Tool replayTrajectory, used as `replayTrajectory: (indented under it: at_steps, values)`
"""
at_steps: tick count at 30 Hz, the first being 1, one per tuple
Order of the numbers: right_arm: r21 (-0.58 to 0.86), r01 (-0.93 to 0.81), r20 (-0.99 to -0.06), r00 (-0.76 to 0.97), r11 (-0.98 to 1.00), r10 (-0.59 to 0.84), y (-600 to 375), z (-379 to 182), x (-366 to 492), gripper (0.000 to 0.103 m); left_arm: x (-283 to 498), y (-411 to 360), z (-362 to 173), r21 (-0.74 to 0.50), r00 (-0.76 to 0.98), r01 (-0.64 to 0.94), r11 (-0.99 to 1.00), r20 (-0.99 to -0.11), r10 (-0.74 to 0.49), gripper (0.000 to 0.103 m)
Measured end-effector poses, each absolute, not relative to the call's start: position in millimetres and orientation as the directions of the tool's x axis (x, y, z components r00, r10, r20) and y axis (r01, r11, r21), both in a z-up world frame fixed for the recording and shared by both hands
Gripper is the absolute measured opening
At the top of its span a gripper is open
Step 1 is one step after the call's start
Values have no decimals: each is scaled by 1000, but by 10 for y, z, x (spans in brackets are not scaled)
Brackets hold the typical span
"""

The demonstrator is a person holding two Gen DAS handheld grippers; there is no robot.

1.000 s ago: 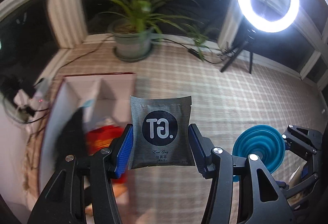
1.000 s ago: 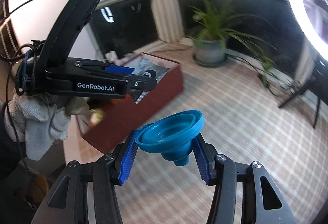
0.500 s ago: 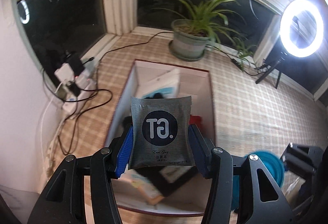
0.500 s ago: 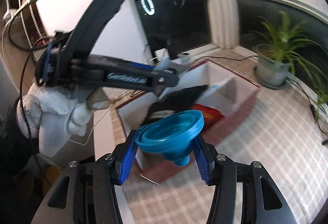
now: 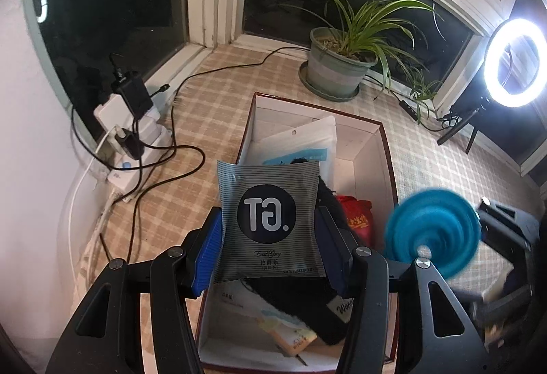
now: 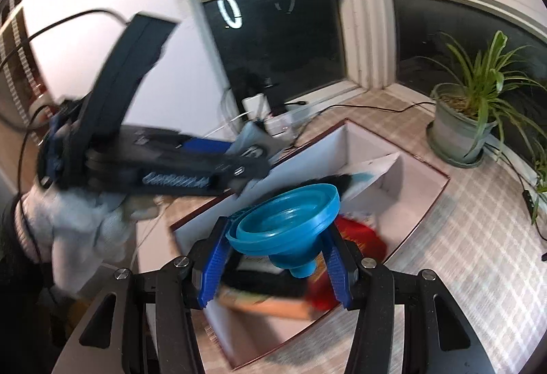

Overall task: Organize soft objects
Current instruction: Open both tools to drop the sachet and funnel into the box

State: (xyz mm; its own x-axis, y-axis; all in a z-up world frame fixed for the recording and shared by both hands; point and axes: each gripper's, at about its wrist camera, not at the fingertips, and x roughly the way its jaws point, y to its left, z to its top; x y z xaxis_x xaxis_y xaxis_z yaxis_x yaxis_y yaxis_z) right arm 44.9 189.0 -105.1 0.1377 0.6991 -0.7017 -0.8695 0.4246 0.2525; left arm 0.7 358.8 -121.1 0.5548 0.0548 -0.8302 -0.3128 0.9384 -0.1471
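Tea pouch (image 5: 270,220), grey striped foil with a round dark "GT" badge, sits clamped edge to edge in the left claw (image 5: 270,249). Jaws part-open, blue pads pressed on the pouch's two side seams. It hangs flat and upright above the near half of the box (image 5: 384,148). Judgement: a side-seam grip keeps a limp packet from folding and lets it fall flat on release.

Blue collapsible funnel (image 6: 287,220), wide mouth up and spout down, held in the right claw (image 6: 277,266). Jaws part-open, pads on the funnel's lower cone. Also above the box, toward its near right side. Rubbery rim looks soft, so a moderate pinch low on the cone likely avoids crushing the mouth.

Box: red-brown outside, white inside, lid off, standing on the checked tabletop (image 5: 212,107). Inside the box: a white and blue flat packet (image 5: 301,141) leaning at the far end, a red bag (image 5: 357,216) at the right wall, a black fuzzy item (image 5: 307,305) across the middle, a yellowish packet at the near end.

Beyond the box's far end, a potted plant (image 5: 342,63). Left of the box, a power strip with chargers and cables (image 5: 130,121). Far right of the box, a ring light (image 5: 516,63).

Judgement: both items are carried over the box for dropping in, neither yet released. A gloved hand (image 6: 78,230) grips the left tool in the right wrist view, blurred.
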Motion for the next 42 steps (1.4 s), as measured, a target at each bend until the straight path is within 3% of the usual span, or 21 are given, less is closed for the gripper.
replayTrajectory:
  at_steps: [10, 16, 20, 24, 42]
  values:
    - [262, -831, -778, 119, 491, 616, 2033, -1421, 913, 50, 384, 3593, -1331, -177, 539, -280, 944, -842, 2, 53]
    - [265, -828, -783, 114, 494, 611, 2052, -1455, 941, 53, 589, 3594, -1371, -187, 540, -265, 946, -842, -16, 60]
    - [275, -826, -780, 107, 492, 616, 2041, -1442, 965, 64, 672, 3601, -1378, -196, 545, -261, 945, -838, -23, 64]
    - [269, -824, -782, 116, 499, 612, 2019, -1438, 968, 65, 735, 3598, -1390, -198, 545, -255, 947, -838, -28, 71]
    - [271, -823, -757, 138, 499, 639, 1850, -1288, 881, 69, 709, 3584, -1336, -222, 560, -280, 934, -828, -29, 72]
